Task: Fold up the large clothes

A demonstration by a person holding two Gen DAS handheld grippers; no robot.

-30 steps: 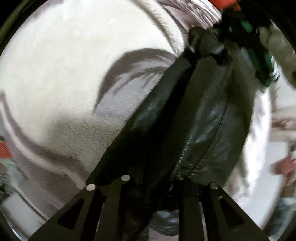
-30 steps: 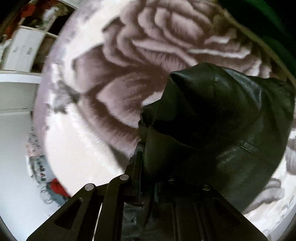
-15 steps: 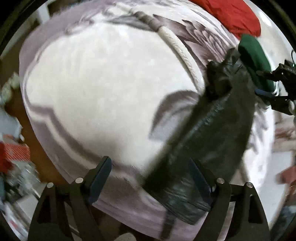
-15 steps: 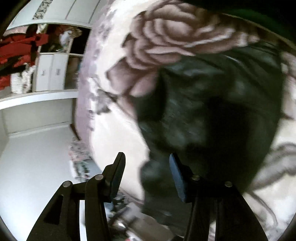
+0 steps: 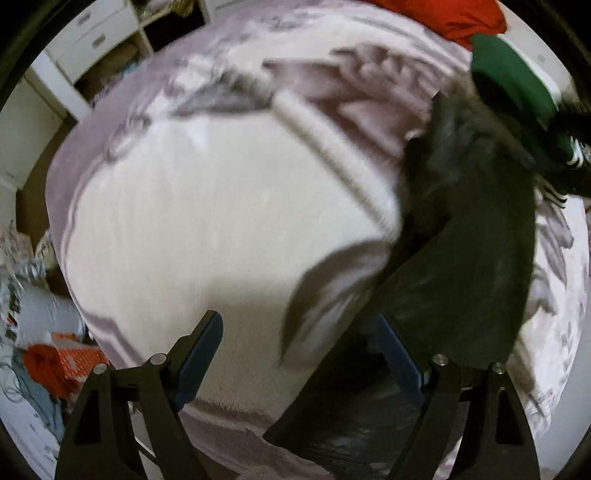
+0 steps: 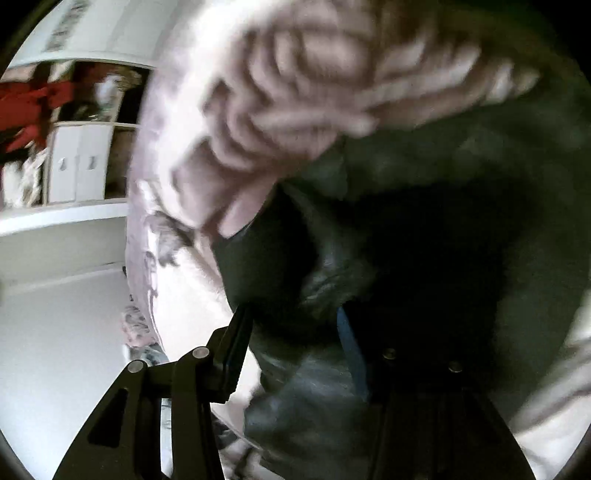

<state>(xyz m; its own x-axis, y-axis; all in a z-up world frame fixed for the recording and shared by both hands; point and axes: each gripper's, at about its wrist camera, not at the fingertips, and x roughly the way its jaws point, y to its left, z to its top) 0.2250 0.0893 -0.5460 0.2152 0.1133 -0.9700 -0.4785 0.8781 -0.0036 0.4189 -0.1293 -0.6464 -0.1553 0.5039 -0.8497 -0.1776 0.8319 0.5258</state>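
Observation:
A black leather garment (image 5: 469, 266) lies in a long folded strip on the white and mauve flowered blanket (image 5: 221, 229), at the right of the left wrist view. My left gripper (image 5: 299, 354) is open and empty above the blanket, its right finger over the garment's near end. In the right wrist view the same black garment (image 6: 424, 277) fills the right half. My right gripper (image 6: 291, 339) is open just above it, with the leather showing between the fingers. Both views are blurred by motion.
A green garment (image 5: 513, 81) and a red one (image 5: 461, 18) lie at the blanket's far right. White drawers (image 5: 96, 33) stand beyond the bed. Red and patterned clutter (image 5: 55, 365) lies on the floor at left. White cupboards (image 6: 77, 162) and pale floor (image 6: 62, 332) show left.
Both grippers were shut on the black garment a second ago. They have opened, let it drop onto the blanket, and pulled back and up from it.

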